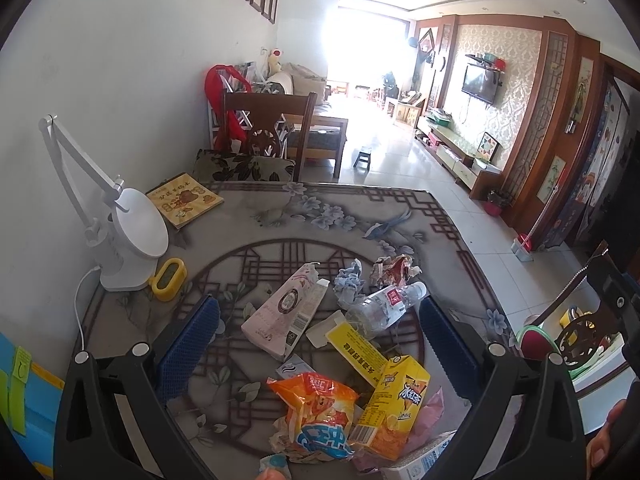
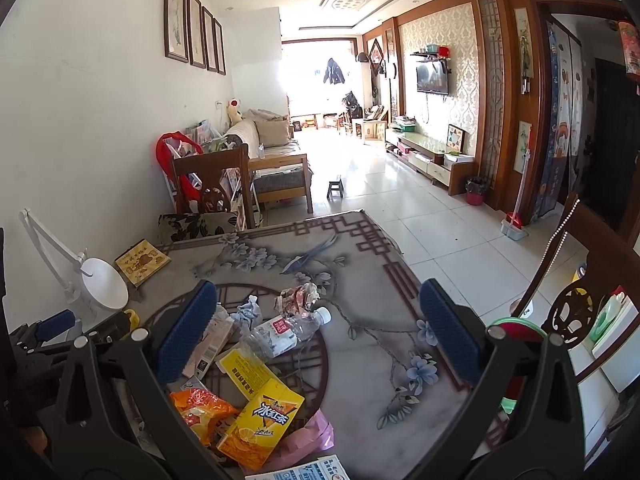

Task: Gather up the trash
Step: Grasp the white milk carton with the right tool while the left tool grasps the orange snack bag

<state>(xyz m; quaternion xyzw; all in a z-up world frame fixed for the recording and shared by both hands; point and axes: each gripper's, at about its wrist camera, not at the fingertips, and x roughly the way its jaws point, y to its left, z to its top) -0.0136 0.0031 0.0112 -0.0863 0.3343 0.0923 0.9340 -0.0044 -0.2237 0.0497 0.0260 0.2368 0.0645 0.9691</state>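
Trash lies heaped on the tabletop; the snack bag sits low and centre between the spread left claw. Right claw, also spread and empty, frames the bottle.

Tablecloth grey, blue flowers, brown lattice pattern. Juice carton yellow, orange fruit print. Snack bag orange with blue lettering. Bottle clear, red label. Lamp white. Gripper pads blue.
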